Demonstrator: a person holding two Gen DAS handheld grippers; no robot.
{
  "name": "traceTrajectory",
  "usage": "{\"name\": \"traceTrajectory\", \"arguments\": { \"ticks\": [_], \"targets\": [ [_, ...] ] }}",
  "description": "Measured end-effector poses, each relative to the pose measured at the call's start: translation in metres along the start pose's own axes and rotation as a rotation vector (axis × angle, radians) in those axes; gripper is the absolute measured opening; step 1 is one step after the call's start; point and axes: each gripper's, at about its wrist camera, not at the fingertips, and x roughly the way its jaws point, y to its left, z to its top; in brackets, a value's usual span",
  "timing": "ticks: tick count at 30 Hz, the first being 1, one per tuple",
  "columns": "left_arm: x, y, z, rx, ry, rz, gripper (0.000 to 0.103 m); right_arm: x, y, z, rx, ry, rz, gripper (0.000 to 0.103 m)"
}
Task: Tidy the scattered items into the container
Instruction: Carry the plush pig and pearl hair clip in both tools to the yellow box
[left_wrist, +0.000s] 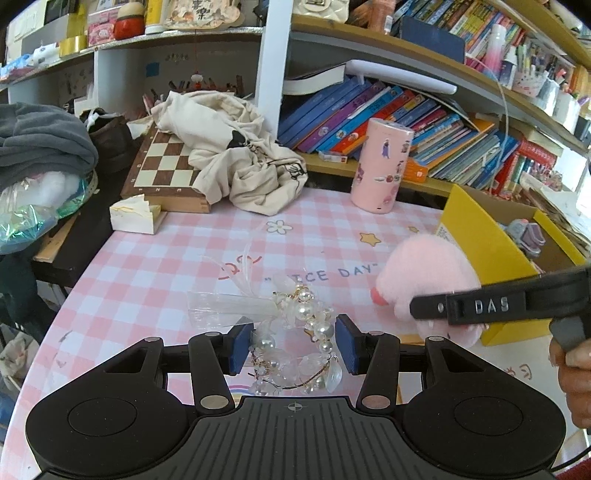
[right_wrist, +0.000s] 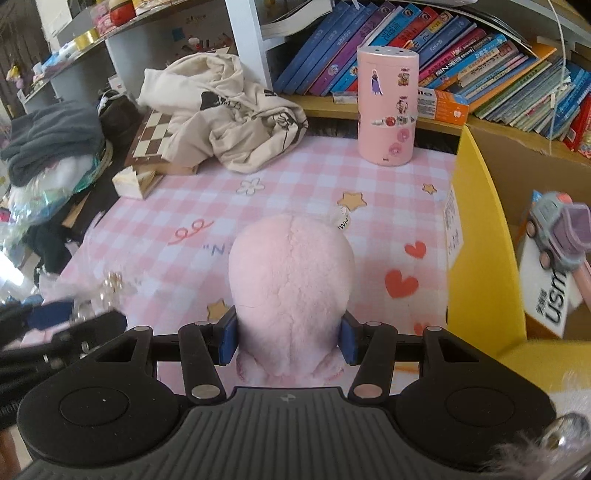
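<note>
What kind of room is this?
Probably a child's bedroom or study corner: shelves of colourful children's books, a pink gingham tablecloth printed with stars, and a pink plush toy.

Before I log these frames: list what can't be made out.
- Pink plush toy: its face, turned away in the right wrist view and behind the right gripper's arm in the left.
- Yellow box: its contents, cut off by both frames' right edges.
- Pearl headpiece: blurred in the right wrist view.

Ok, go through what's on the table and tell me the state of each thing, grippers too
Pink plush toy: on the table, between right gripper pads.
Pearl bead headpiece: lying flat, between open left gripper.
Yellow cardboard box: open, toy car inside.
Pink sticker-covered canister: upright.
</note>
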Motion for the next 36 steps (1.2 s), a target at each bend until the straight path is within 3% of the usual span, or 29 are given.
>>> {"name": "traceTrajectory", "arguments": {
  "ticks": [24, 36],
  "targets": [
    [-0.063, -0.025, -0.019, 0.061, -0.072, -0.093, 0.047, -0.061, -0.003, -0.068, 0.043, -0.009, -0.021, 0.050],
    [-0.062, -0.051, -0.025, 0.107, -0.047, -0.174, 0.047, -0.083, -0.021, -0.090, 0.096, -0.008, -0.075, 0.050]
  ]
}}
